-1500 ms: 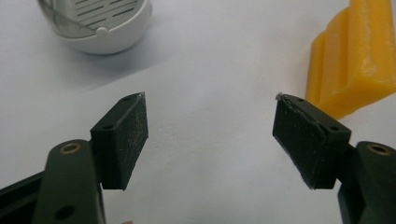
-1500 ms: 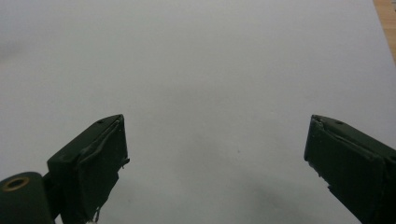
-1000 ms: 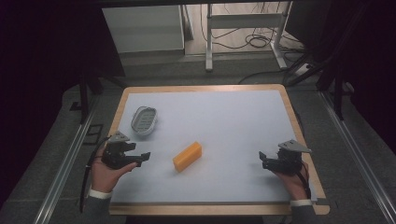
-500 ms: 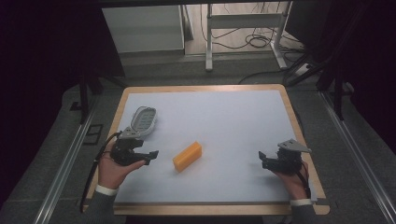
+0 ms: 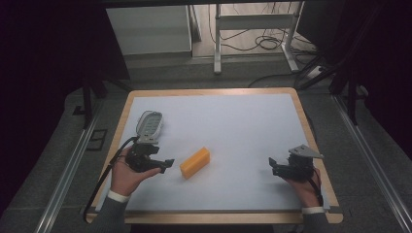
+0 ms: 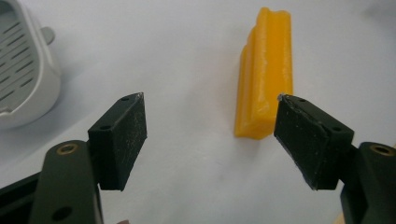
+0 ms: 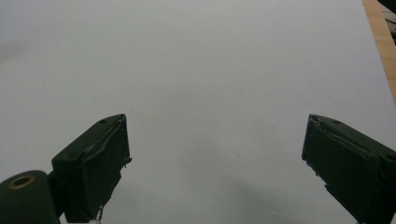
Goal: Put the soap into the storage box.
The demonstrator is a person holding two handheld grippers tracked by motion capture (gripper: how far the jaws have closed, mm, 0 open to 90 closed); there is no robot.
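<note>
The left gripper (image 5: 165, 163) has its jaws spread wide and empty, pointing across the table (image 5: 233, 104) toward the yellow block (image 5: 195, 162), which lies flat on the white surface a little left of centre and nearer the near edge than the far one. The right gripper (image 5: 273, 167) is likewise open and holds nothing; it rests near the right edge, well apart from the block, with bare white surface ahead of it in the right gripper view.

In the left gripper view the yellow block (image 6: 265, 70) stands lengthwise ahead, off toward the right-hand pad rather than centred in the gap. Its near end sits just behind that pad, so a straight push forward would likely nudge the block instead of straddling it. To do this reach well, I judge that the hand should shift sideways until the block's long axis runs down the middle of the gap, then advance low over the surface so the pads meet the two long side faces squarely. The block's top looks ridged and its sides slightly stepped, so a grip low on the flanks seems safer than one near the crest.

The grey slotted dish (image 5: 149, 122) lies near the left edge, behind the left hand (image 5: 127, 170); it is close enough that the cable or wrist could brush it during a sideways correction.
</note>
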